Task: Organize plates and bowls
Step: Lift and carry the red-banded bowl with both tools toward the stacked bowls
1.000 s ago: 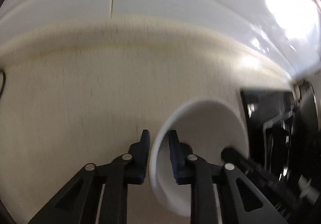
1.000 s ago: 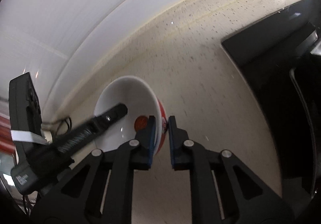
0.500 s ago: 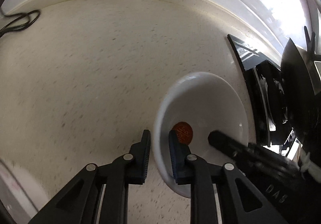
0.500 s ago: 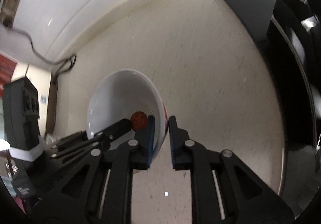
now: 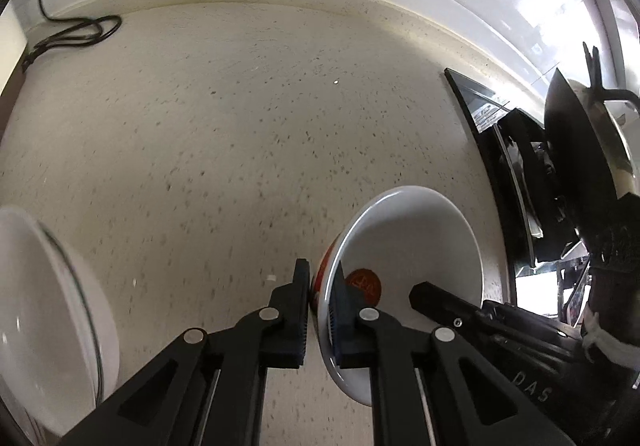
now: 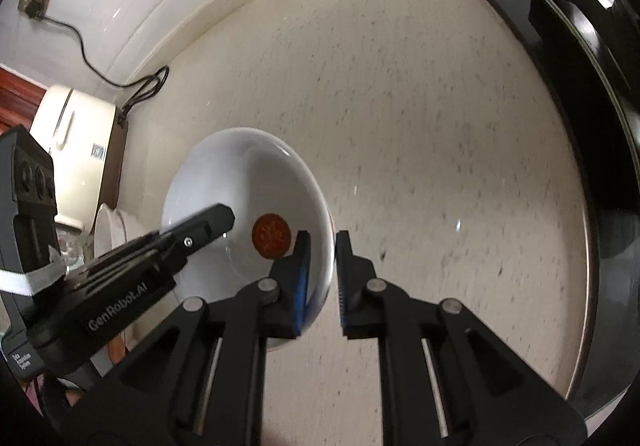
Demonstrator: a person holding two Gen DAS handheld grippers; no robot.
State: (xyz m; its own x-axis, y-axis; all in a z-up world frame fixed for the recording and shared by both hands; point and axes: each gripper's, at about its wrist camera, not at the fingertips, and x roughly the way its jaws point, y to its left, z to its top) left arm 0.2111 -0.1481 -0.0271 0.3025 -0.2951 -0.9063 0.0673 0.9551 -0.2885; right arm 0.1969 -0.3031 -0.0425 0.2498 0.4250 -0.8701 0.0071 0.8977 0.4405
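Left wrist view: left tongs (image 5: pixel 323 300) pinch the bowl (image 5: pixel 416 242) rim; right tongs (image 6: pixel 320 266) likewise, its base hidden.

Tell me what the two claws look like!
Both are black plastic with two flat fingers and silver round bolts. The left claw has dark ribbed pads. The right claw has blue-edged ribbed pads. White letters on the left one's side read "GenRobot.AI".

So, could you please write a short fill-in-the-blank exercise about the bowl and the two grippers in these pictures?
1. The round mark inside the white bowl is ____ in colour.
2. The left gripper and the right gripper each clamp the bowl's ____.
3. The black cable lies on the ____.

Missing words: red; rim; countertop
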